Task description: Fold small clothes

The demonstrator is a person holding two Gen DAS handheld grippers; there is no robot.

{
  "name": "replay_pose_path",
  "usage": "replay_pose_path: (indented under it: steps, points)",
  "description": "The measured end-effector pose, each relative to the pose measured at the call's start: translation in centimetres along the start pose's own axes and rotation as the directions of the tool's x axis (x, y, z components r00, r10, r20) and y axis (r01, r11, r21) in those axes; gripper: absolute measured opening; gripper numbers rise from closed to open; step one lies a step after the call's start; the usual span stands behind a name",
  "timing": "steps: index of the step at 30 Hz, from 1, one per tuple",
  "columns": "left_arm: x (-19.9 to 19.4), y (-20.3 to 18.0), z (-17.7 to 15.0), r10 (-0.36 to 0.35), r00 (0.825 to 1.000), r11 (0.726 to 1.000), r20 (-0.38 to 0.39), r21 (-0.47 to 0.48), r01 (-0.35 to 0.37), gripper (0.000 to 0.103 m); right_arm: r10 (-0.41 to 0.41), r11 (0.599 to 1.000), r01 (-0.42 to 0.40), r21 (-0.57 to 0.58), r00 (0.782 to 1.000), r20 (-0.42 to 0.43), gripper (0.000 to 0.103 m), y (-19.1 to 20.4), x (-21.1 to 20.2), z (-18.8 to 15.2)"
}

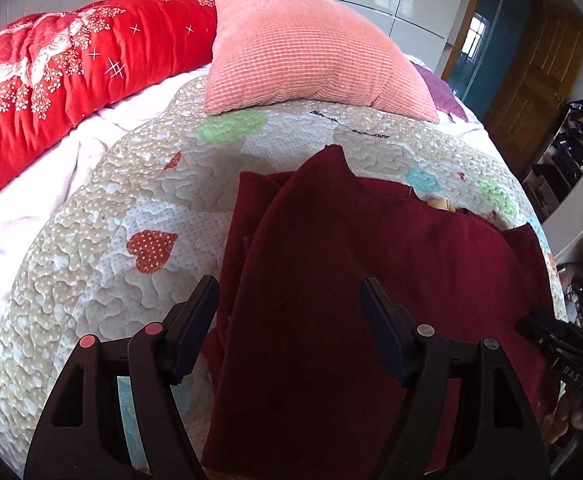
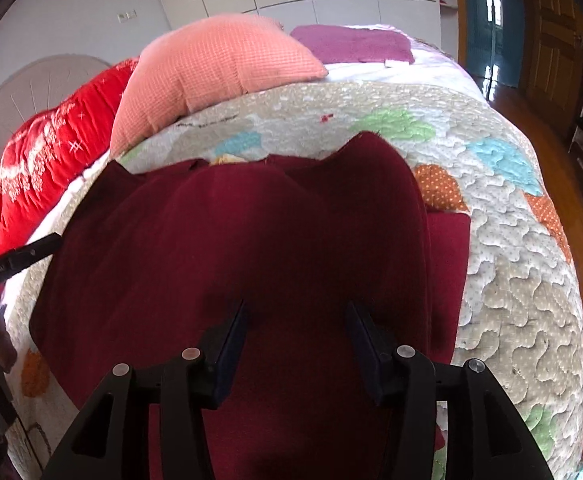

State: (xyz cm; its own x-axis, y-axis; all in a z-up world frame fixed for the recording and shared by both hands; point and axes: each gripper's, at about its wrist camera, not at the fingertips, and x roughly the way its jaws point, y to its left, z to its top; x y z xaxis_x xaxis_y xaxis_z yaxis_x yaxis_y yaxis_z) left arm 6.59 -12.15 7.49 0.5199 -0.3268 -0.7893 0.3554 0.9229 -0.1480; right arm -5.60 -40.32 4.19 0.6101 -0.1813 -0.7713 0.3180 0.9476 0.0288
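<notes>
A dark red garment [image 1: 371,264] lies partly folded on a quilted bedspread [image 1: 103,208], with a folded flap pointing toward the pillows. My left gripper [image 1: 289,288] is open above the garment's left part, holding nothing. The same garment fills the middle of the right wrist view [image 2: 259,240]. My right gripper [image 2: 296,306] is open above the garment's right part, jaws apart and empty. Part of the right gripper's body shows at the right edge of the left wrist view [image 1: 563,348], and part of the left gripper shows at the left edge of the right wrist view [image 2: 15,260].
A pink pillow [image 1: 311,52] and a red floral bolster [image 1: 71,68] lie at the head of the bed. A purple cloth [image 2: 355,44] lies beyond the pillow. A wooden door [image 1: 531,76] and cluttered shelves [image 1: 571,152] stand to the right of the bed.
</notes>
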Motion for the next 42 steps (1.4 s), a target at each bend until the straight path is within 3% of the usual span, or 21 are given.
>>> replay_pose_path:
  steps: [10, 14, 17, 25, 29, 34, 38, 42]
  points:
    - [-1.8, 1.1, -2.4, -0.002, 1.0, 1.0, 0.001, -0.02, 0.002, 0.073, 0.066, 0.998, -0.065, -0.009, 0.994, 0.082, 0.049, 1.8, -5.9, -2.0]
    - [-2.0, 1.8, -3.1, 0.011, 1.0, 1.0, -0.008, -0.025, -0.011, 0.073, 0.047, 0.999, -0.046, -0.022, 0.998, 0.05, 0.049, 2.0, -4.9, -3.0]
    - [-2.0, 2.3, -3.4, 0.016, 1.0, 0.999, -0.015, -0.035, -0.016, 0.073, 0.037, 0.999, -0.037, 0.021, 0.999, -0.022, 0.049, 1.0, -2.6, -3.5]
    - [-0.8, 3.6, -4.2, 0.018, 0.998, 0.997, -0.055, -0.076, -0.022, 0.073, 0.083, 0.996, -0.084, 0.039, 0.996, 0.012, 0.049, 1.6, -4.3, -3.1]
    - [-1.0, 4.6, -4.7, -0.022, 0.999, 0.99, -0.049, -0.139, 0.015, 0.073, 0.127, 0.992, -0.127, -0.003, 0.991, 0.045, 0.05, 3.4, -5.2, -2.3]
    - [-1.0, 4.7, -5.2, -0.005, 0.999, 0.99, -0.048, -0.14, -0.001, 0.073, 0.199, 0.98, -0.198, -0.021, 0.979, 0.044, 0.05, 7.1, -3.9, -0.1]
    - [-1.1, 4.9, -5.0, -0.005, 1.0, 0.985, -0.025, -0.171, 0.0, 0.073, 0.279, 0.96, -0.278, -0.021, 0.959, 0.045, 0.051, 11.4, -2.0, 3.0]
    - [-0.9, 5.5, -4.6, -0.011, 1.0, 0.985, -0.014, -0.17, 0.008, 0.073, 0.301, 0.953, -0.3, -0.034, 0.953, 0.029, 0.052, 15.7, 0.6, 6.5]
